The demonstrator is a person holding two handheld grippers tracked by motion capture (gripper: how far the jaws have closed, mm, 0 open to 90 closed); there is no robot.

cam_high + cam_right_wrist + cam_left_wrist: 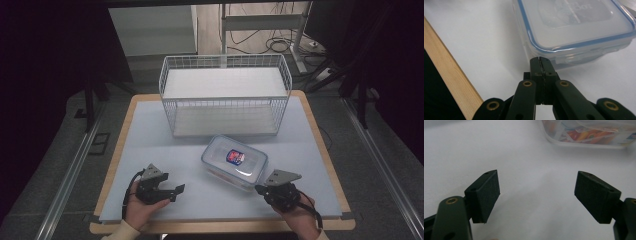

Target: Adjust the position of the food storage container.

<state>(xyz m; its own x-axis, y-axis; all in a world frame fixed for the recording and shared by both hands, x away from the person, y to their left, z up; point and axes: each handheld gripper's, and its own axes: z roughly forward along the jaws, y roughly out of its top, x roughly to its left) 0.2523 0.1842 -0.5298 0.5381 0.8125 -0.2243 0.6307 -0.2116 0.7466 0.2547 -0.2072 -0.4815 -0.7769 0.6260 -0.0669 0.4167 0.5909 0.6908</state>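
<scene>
The lidded plastic container (234, 162) lies just ahead of the right gripper (260, 189), whose jaws are pressed together, empty, tips at its near corner.

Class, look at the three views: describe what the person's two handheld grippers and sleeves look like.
Both the left gripper and the right gripper are black, each topped by a grey three-cornered plate and trailing a black cable. Brass-coloured rivets mark the jaw links. The sleeves are pale cream.
</scene>
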